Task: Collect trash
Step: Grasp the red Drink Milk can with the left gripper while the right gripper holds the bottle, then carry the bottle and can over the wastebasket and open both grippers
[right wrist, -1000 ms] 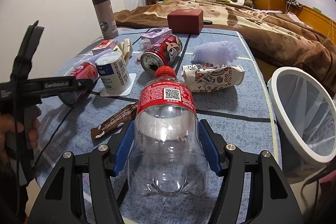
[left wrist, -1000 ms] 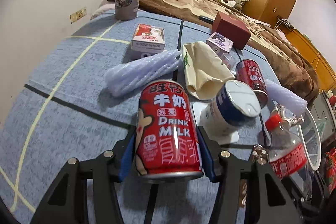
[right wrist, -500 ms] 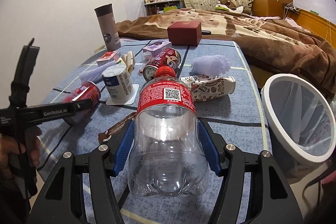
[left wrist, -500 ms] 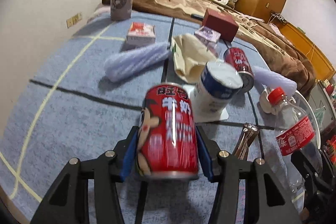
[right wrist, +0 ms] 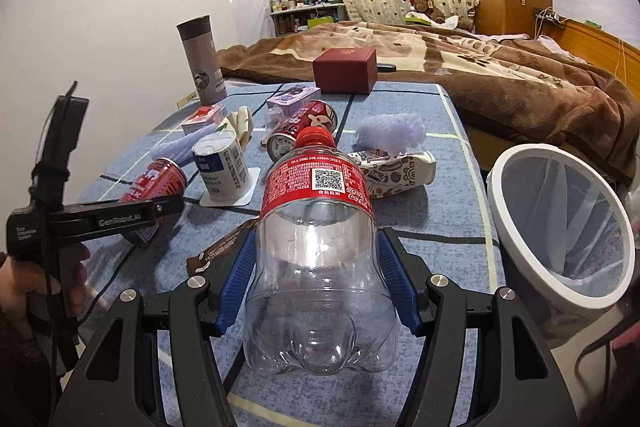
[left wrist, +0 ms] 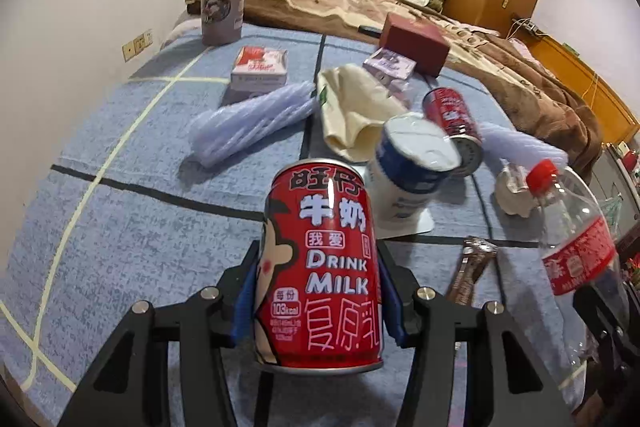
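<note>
My left gripper [left wrist: 318, 291] is shut on a red milk can [left wrist: 320, 267] and holds it above the blue tablecloth [left wrist: 120, 227]. My right gripper [right wrist: 318, 279] is shut on an empty clear plastic bottle [right wrist: 320, 259] with a red cap and label, lifted over the table's near right part. The bottle also shows in the left wrist view [left wrist: 576, 259]. The left gripper with its can shows in the right wrist view [right wrist: 156, 187]. A white bin [right wrist: 560, 227] with a clear liner stands off the table's right edge.
On the table lie a second red can [right wrist: 300, 131], an upturned white cup [right wrist: 222, 167], a brown wrapper [right wrist: 224, 247], a printed pouch [right wrist: 392, 167], lilac foam nets [left wrist: 252, 123], small cartons [left wrist: 260, 67], a red box [right wrist: 346, 69] and a grey tumbler [right wrist: 202, 67]. A bed lies beyond.
Both grippers have lifted and drawn back from the table with the can and the bottle held. The bin's opening shows more fully at the right.
</note>
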The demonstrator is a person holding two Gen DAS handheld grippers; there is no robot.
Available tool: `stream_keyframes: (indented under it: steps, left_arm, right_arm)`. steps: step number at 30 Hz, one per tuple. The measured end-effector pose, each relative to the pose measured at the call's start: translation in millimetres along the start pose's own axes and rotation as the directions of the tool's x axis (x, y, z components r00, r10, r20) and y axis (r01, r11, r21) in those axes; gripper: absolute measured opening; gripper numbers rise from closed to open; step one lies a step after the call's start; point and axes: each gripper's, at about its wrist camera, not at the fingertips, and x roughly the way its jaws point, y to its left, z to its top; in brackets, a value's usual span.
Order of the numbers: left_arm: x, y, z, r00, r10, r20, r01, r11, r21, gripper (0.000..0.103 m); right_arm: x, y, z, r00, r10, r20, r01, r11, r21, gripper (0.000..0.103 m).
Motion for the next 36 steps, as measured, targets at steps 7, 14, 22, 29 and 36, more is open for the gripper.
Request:
stream_keyframes:
  steps: [7,14,22,29,36]
  left_arm:
    - [-31,-17,6,0.998,-0.034,0.059,0.032,0.999,0.032,0.054]
    - [-47,-60,19,0.988,-0.124,0.093,0.115,0.988,0.101,0.054]
    - [-41,-124,27,0.973,-0.219,0.068,0.201,0.958,0.202,0.054]
    - [-22,-196,31,0.949,-0.316,-0.007,0.305,0.908,0.288,0.054]
    - [-3,-266,26,0.918,-0.382,-0.105,0.394,0.85,0.351,0.054]
  right_arm:
    - [-14,-12,3,0.999,-0.002,0.032,0.002,1.0,0.025,0.063]
    - [-31,-38,9,0.996,-0.058,0.069,0.054,0.997,0.061,0.063]
    - [-46,-80,11,0.984,-0.161,0.076,0.15,0.98,0.133,0.063]
    - [-52,-124,11,0.968,-0.247,0.049,0.233,0.952,0.2,0.063]
    - [-50,-163,9,0.946,-0.324,-0.006,0.315,0.917,0.245,0.063]
